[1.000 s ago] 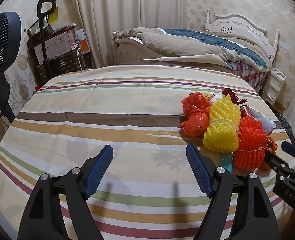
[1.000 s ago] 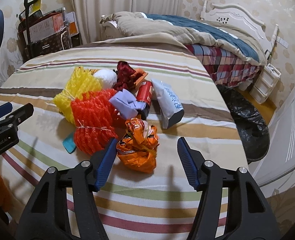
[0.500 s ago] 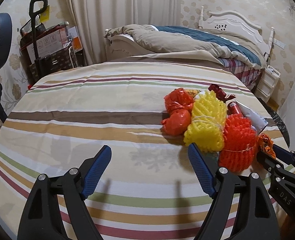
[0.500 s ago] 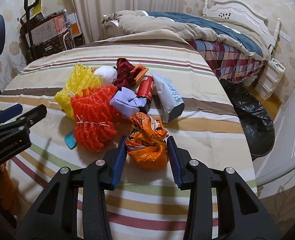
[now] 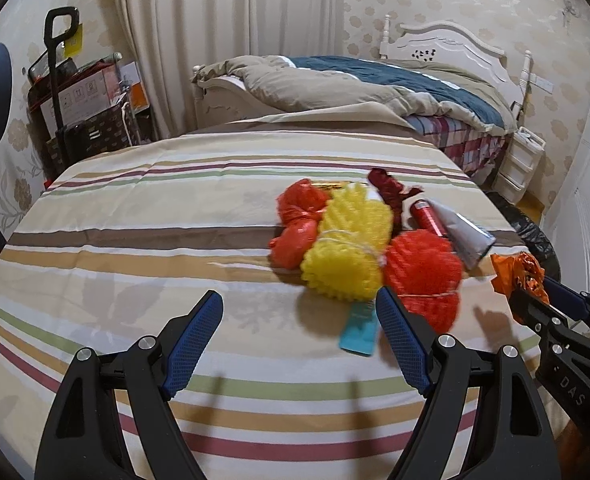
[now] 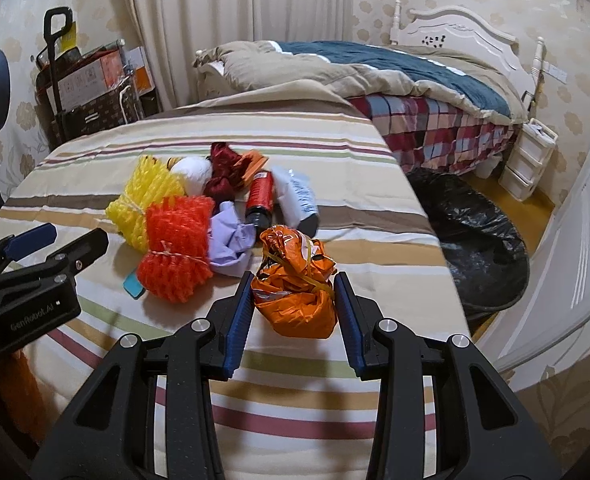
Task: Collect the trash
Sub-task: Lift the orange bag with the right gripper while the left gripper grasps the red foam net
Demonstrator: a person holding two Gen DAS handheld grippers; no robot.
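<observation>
Lifted orange wrapper bundle [image 6: 295, 280] — right hand-held gripper [image 6: 293, 314] clamps it, beside red net [image 6: 177, 246].

"GenRobot.AI" on left hand-held gripper [image 6: 51, 240]; "DAS" on right hand-held gripper [image 5: 535, 300].

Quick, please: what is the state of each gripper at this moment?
Left gripper: open, holding nothing, above the striped cloth.
Right gripper: shut on the orange wrapper.
</observation>
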